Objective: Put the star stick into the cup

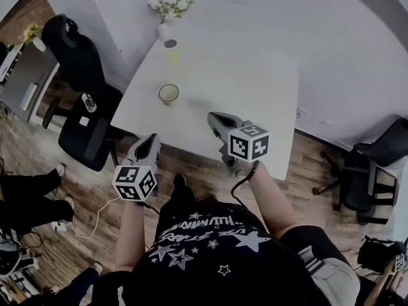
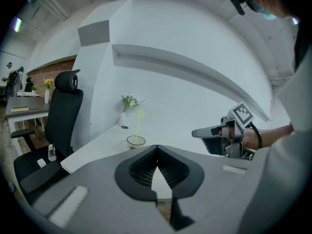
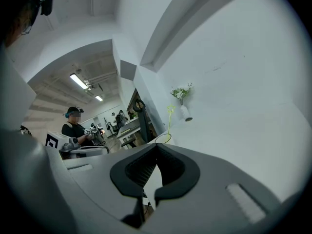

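Head view: white table (image 1: pixel 255 107) against the wall, with a clear cup (image 1: pixel 169 94) toward its far left side. The star stick (image 1: pixel 173 59) stands in the cup, leaning a little, its pale yellow-green star up top. A small vase of white flowers (image 1: pixel 164 27) sits behind it at the far corner.

Left gripper (image 1: pixel 153 139) is held just off the table's near edge and the right gripper (image 1: pixel 212 116) just over that edge. Both are well apart from the cup.

Left gripper view: jaw tips pressed together, nothing between them. Cup (image 2: pixel 136 141) and stick (image 2: pixel 139 126) lie beyond.

Right gripper view: same, tips meeting and empty.

A black office chair (image 1: pixel 83 101) stands at the table's left end and another chair (image 1: pixel 363 177) off to the right.
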Demonstrator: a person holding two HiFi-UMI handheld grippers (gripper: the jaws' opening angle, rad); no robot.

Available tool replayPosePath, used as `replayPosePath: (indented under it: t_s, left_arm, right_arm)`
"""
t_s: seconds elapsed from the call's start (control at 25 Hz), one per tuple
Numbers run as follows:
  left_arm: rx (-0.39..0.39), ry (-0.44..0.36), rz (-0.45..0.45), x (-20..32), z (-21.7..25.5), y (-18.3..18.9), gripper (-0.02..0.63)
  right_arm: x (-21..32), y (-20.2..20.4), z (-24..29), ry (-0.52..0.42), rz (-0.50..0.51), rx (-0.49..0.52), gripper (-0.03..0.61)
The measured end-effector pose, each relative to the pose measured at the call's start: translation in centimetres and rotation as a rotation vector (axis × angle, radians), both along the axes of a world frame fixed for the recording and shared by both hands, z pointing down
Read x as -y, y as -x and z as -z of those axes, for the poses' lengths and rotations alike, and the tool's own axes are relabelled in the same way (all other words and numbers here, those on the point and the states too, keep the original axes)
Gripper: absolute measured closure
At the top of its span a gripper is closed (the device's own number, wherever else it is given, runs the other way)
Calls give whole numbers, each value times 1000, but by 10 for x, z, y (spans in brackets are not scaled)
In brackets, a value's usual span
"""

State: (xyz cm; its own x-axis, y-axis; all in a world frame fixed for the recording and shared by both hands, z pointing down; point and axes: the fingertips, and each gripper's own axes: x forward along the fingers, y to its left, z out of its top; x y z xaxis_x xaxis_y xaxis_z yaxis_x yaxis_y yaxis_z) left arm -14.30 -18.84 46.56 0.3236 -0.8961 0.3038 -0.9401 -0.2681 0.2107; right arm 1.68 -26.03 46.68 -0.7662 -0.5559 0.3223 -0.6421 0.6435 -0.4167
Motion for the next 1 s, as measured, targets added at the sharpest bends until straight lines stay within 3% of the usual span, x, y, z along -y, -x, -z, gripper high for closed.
replayPosePath:
  t_s: [0.48, 1.0]
  left_arm:
    - [-14, -13, 49, -46, -3, -27, 611]
    - [-2, -16, 60, -57, 0, -34, 611]
  right_arm:
    - [-40, -23, 1, -25, 44, -10, 565]
    - [-53, -28, 1, -25, 78, -13, 563]
